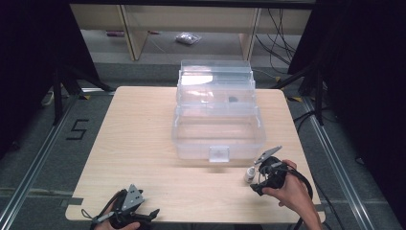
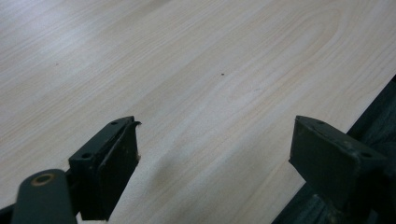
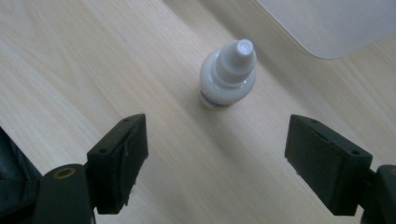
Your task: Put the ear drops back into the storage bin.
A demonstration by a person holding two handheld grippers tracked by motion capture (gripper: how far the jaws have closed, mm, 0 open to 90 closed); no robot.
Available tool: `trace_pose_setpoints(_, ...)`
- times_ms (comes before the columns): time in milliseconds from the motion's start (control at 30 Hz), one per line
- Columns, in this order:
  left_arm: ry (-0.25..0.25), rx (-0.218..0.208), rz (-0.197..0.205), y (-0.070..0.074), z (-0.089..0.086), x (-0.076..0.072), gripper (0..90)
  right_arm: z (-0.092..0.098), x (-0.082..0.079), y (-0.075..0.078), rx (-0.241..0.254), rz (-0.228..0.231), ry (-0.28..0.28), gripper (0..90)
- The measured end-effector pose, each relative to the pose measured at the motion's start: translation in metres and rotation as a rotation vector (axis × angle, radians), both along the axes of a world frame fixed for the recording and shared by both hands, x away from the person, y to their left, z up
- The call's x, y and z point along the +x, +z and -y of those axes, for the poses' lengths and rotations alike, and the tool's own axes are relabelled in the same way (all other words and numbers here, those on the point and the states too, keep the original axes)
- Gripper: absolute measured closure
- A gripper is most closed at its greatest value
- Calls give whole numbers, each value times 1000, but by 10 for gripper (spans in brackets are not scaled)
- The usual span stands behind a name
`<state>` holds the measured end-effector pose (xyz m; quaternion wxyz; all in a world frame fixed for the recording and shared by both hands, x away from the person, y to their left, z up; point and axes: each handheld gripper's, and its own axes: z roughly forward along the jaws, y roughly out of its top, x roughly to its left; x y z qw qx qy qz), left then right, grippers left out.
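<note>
A small white dropper bottle (image 1: 249, 174) (image 3: 227, 74) stands upright on the wooden table, near the front right. My right gripper (image 1: 257, 188) (image 3: 215, 163) is open just behind it, jaws wide, the bottle a short way ahead of them and untouched. My left gripper (image 1: 154, 212) (image 2: 212, 163) rests open at the table's front left edge with bare wood between its jaws. A clear plastic storage box (image 1: 218, 125) sits open at the middle back of the table, its tiers spread; a small dark item (image 1: 233, 99) lies in an upper tray.
The box's corner (image 3: 327, 28) shows ahead of the bottle in the right gripper view. The table edge (image 2: 369, 116) runs close by the left gripper's right jaw. Floor rails, cables and a shelf frame (image 1: 134, 33) lie beyond the table.
</note>
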<state>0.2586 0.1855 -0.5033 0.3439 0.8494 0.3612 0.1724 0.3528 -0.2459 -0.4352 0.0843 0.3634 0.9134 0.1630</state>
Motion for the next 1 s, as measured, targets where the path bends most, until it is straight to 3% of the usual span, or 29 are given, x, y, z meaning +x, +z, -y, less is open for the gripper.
trace_pose_setpoints(267,-6,-16,-8,0,1,-1,149,-11,14,-4,-43,-17,14,275)
trace_pose_setpoints(333,-1,0,-1,0,0,0,149,-14,18,-5,-58,-23,8,291)
trace_pose_setpoints(500,-4,-30,-9,0,1,0,149,-20,26,-7,-75,-38,32,339)
trace_pose_setpoints(600,-19,1,1,1,-1,1,149,-24,30,-8,-94,-47,36,364)
trace_pose_setpoints(1000,-20,1,-1,0,-1,1,149,-35,41,-12,-143,-71,80,480)
